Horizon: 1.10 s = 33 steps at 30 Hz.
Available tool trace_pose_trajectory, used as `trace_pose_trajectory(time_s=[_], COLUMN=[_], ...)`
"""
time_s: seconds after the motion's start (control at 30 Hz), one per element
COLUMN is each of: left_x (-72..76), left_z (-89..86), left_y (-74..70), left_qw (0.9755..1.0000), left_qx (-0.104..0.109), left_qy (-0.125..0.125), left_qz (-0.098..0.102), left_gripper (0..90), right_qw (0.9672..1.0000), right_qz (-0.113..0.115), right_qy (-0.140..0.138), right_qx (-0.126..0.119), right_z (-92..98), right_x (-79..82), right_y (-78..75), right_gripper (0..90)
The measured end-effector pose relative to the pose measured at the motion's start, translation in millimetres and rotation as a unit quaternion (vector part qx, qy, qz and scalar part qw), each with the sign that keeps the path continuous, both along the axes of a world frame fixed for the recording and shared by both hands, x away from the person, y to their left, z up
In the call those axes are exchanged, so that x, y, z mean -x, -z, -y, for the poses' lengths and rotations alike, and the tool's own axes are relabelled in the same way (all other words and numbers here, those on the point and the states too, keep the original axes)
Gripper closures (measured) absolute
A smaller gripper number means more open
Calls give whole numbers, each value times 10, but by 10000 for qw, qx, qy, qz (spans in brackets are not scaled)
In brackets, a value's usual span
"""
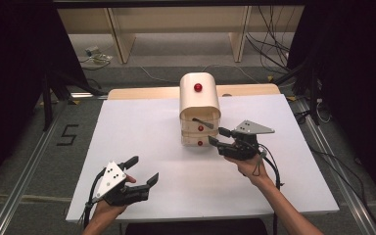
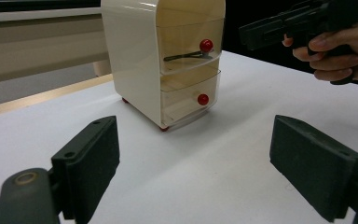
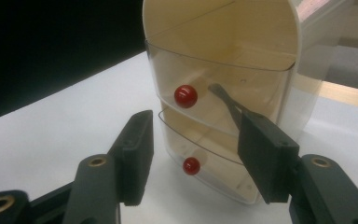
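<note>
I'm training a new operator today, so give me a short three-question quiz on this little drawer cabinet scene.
1. True or false: the upper drawer of the cabinet holds a dark, thin object.
2. Which claw is nearer the cabinet: A) left claw B) right claw?
3. What colour are the drawer knobs?

Key
1. True; it shows through the clear drawer front.
2. B; its jaws stand apart just in front of the drawers, gripping nothing, while the left claw rests open near the table's front edge.
3. Red.
</note>
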<state>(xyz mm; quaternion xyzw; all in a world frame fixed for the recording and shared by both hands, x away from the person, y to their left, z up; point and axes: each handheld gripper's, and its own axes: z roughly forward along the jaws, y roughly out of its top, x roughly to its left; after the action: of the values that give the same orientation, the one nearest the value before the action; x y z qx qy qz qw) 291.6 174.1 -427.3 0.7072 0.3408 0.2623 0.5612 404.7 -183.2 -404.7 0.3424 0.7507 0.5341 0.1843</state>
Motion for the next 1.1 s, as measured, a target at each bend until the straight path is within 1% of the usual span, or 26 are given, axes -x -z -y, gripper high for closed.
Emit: trace_pose_trajectory(time_s=[0.17, 0.37, 0.53, 0.63, 0.77, 0.83, 0.9, 1.0, 1.03, 1.1], left_x=[0, 0, 1, 2, 2, 3, 0, 1, 1, -1], left_z=[5, 7, 4, 4, 2, 2, 5, 7, 5, 1], left_y=[1, 1, 0, 0, 0, 0, 3, 1, 0, 1], left_qw=[10000, 10000, 10000, 10000, 10000, 10000, 10000, 10000, 10000, 10000], left_qx=[-6, -10, -7, -9, -1, 1, -11, -12, -8, -3], left_qy=[1, -2, -1, 3, -2, 1, 1, 7, 4, -5], left_qz=[6, 6, 7, 6, -1, 1, 0, 5, 5, -5], left_gripper=[156, 156, 156, 156, 156, 156, 156, 156, 156, 156], right_qw=[10000, 9999, 9998, 9999, 9996, 9995, 9996, 9995, 9995, 9995], right_qz=[16, 76, 57, 38, -23, -11, -23, 8, -20, 32], right_qy=[-35, -7, -21, -36, -93, -101, -89, -90, -95, -111], right_qx=[-32, -115, -167, -154, -253, -287, -270, -296, -304, -296], right_z=[52, 123, 145, 146, 148, 153, 155, 157, 158, 160], right_x=[55, 91, 116, 132, 150, 161, 178, 209, 225, 242], right_y=[-7, -25, -21, -19, -28, -34, -43, -50, -54, -56], right_gripper=[440, 438, 423, 387, 312, 289, 263, 248, 248, 244])
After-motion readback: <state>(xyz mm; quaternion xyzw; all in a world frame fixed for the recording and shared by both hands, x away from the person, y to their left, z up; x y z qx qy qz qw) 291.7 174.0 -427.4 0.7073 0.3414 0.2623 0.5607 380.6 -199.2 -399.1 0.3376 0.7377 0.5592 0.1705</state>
